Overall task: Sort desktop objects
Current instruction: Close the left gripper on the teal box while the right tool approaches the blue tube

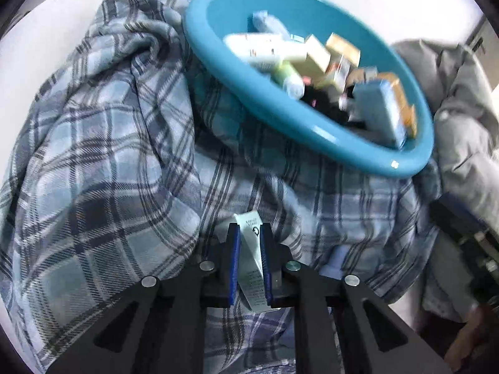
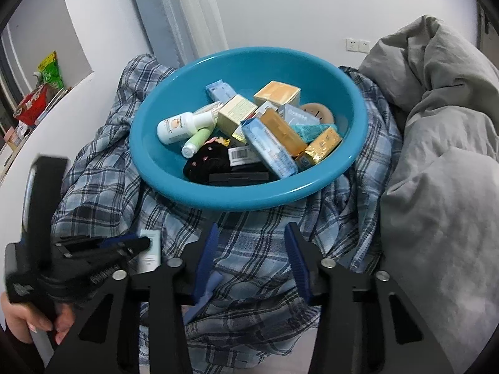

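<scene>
1. Small pale mint cardboard box (image 1: 253,268) with printed text sits clamped between the blue pads of the left gripper (image 1: 250,233), low over the blue-and-grey plaid cloth (image 1: 103,155).
2. Ahead of that gripper and to its right, a round teal plastic basin (image 2: 162,168) rests on the cloth, filled with small cartons, white bottles and a black fabric piece.
3. The right gripper (image 2: 249,233) hangs just short of the basin's near rim, jaws partly apart with only plaid cloth showing between them.
4. To its left, the left gripper with the box appears, a hand (image 2: 18,318) gripping its handle.
5. A rumpled grey duvet (image 2: 443,162) lies to the right gripper's right.
</scene>
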Demonstrator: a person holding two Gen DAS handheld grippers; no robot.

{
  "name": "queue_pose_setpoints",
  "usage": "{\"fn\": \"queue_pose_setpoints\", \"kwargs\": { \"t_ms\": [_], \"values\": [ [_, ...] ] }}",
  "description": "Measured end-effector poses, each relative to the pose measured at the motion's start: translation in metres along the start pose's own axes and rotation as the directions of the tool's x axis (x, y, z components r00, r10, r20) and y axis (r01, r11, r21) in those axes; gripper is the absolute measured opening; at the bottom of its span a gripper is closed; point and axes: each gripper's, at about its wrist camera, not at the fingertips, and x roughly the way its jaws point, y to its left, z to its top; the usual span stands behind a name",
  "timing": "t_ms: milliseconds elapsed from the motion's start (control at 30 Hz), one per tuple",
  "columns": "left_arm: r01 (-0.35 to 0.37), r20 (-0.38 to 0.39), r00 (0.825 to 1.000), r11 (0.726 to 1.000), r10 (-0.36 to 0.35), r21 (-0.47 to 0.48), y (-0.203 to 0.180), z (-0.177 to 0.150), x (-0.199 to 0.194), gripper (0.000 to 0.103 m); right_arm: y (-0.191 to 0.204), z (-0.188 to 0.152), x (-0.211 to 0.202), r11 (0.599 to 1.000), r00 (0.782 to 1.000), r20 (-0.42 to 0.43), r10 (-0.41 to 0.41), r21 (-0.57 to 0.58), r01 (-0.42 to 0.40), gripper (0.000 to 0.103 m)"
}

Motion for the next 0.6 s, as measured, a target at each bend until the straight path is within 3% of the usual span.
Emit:
{"fn": "queue_pose_setpoints", "kwargs": {
  "t_ms": [67,200,300,333,367,400,433,600],
  "values": [
    [0.001,0.001,1.0,1.0,-0.001,0.018,-0.002,0.001,-0.001,0.014,0.003,-0.002,0.005,1.0,0.999,-0.029,0.03,0.001,-0.029,0.038],
    [-0.023,-0.067,0.997,0.998,0.026,0.053,-0.006,-0.007,0.012,0.014,0.014,-0.009,0.021,0.994,0.988,-0.108,0.114,0.011,-0.113,0.036],
    [-0.062,-0.087,0.994,0.995,0.068,0.075,-0.01,-0.011,0.018,0.016,0.022,-0.017,0.033,0.992,0.981,-0.148,0.123,0.0,-0.125,0.036],
    [-0.064,-0.087,0.994,0.995,0.071,0.08,-0.011,-0.011,0.018,0.025,0.024,-0.019,0.036,0.992,0.979,-0.162,0.127,0.0,-0.129,0.036],
    [-0.065,-0.087,0.994,0.995,0.072,0.081,-0.012,-0.011,0.018,0.048,0.025,-0.021,0.042,0.991,0.975,-0.181,0.13,0.003,-0.132,0.036],
    [-0.072,-0.09,0.993,0.994,0.079,0.081,-0.012,-0.011,0.02,0.063,0.025,-0.023,0.046,0.992,0.972,-0.199,0.128,0.007,-0.129,0.036],
    [-0.077,-0.094,0.992,0.993,0.085,0.086,-0.013,-0.011,0.021,0.067,0.025,-0.025,0.051,0.993,0.968,-0.221,0.12,0.01,-0.121,0.036],
    [-0.11,-0.094,0.988,0.987,0.122,0.119,-0.019,-0.013,0.023,0.067,0.019,-0.034,0.064,0.994,0.953,-0.28,0.113,0.032,-0.108,0.035]
  ]
}}
